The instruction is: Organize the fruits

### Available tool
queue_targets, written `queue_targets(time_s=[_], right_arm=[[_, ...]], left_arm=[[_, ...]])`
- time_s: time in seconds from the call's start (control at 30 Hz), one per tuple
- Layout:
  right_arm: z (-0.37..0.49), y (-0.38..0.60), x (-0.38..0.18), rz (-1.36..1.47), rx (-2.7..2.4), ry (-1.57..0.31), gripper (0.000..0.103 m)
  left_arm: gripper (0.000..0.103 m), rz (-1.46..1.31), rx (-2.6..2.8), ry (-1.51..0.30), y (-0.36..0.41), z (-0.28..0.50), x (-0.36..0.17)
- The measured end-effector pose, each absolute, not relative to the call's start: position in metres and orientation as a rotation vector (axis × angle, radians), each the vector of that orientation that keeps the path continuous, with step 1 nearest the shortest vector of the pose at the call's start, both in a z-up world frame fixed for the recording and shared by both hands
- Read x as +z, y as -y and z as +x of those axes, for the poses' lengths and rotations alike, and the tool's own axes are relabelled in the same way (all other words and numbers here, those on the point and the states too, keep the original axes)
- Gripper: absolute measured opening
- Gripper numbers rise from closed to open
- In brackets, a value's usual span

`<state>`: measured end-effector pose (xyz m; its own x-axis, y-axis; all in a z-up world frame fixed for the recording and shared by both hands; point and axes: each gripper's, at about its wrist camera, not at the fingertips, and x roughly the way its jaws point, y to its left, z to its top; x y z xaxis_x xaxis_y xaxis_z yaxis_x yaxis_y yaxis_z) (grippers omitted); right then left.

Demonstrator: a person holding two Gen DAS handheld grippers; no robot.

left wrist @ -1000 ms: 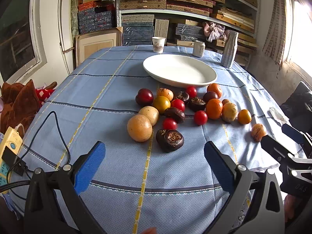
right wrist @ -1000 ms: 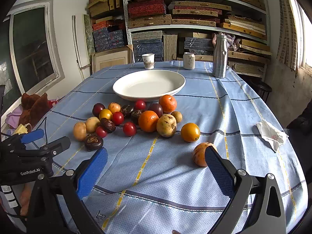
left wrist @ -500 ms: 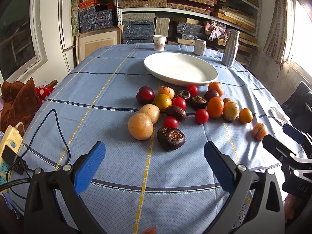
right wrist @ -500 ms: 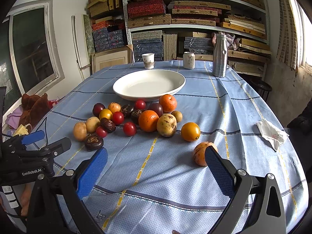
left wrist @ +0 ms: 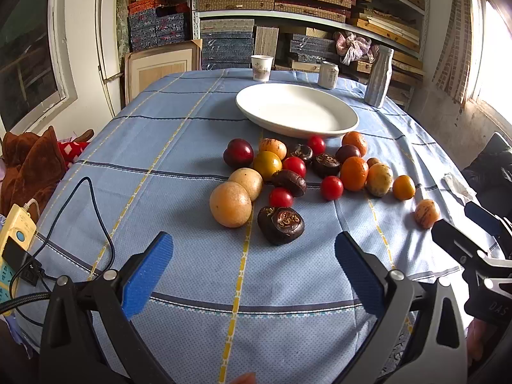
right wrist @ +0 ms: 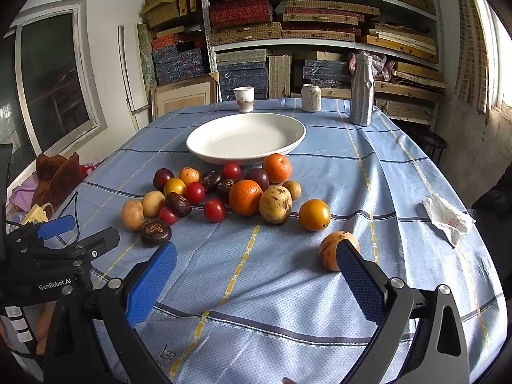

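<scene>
Several fruits lie in a loose cluster point(left wrist: 297, 172) point(right wrist: 224, 192) on the blue checked tablecloth, in front of an empty white plate point(left wrist: 296, 110) point(right wrist: 246, 136). A speckled orange fruit point(right wrist: 332, 251) point(left wrist: 427, 212) lies apart, partly behind my right gripper's right pad. My left gripper point(left wrist: 254, 262) is open and empty, just short of a tan round fruit point(left wrist: 230, 204) and a dark brown fruit point(left wrist: 281, 225). My right gripper point(right wrist: 256, 270) is open and empty over the near cloth. Each gripper shows at the edge of the other's view.
A paper cup point(right wrist: 244, 98), a can point(right wrist: 311, 98) and a metal bottle point(right wrist: 361, 91) stand behind the plate. A crumpled tissue point(right wrist: 446, 219) lies at the right. A power strip point(left wrist: 14, 240) and black cable point(left wrist: 96, 211) lie at the left edge. Shelves of boxes fill the back wall.
The left wrist view has shifted slightly, with the fruits a little lower and closer. The right gripper has hardly moved. Both stay open.
</scene>
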<state>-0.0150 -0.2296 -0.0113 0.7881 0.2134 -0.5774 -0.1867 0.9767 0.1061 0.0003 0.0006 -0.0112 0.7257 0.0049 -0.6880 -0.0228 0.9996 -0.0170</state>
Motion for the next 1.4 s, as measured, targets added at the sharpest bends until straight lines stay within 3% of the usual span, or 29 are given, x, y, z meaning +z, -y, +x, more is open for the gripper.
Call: queue_targets(time_s=[1.4], right_arm=[[-0.0149, 0.2282, -0.0118, 0.040, 0.216, -0.629, 0.100]], left_arm=[[0.099, -0.019, 0.011, -0.780, 0.0036, -0.0014, -0.0182]])
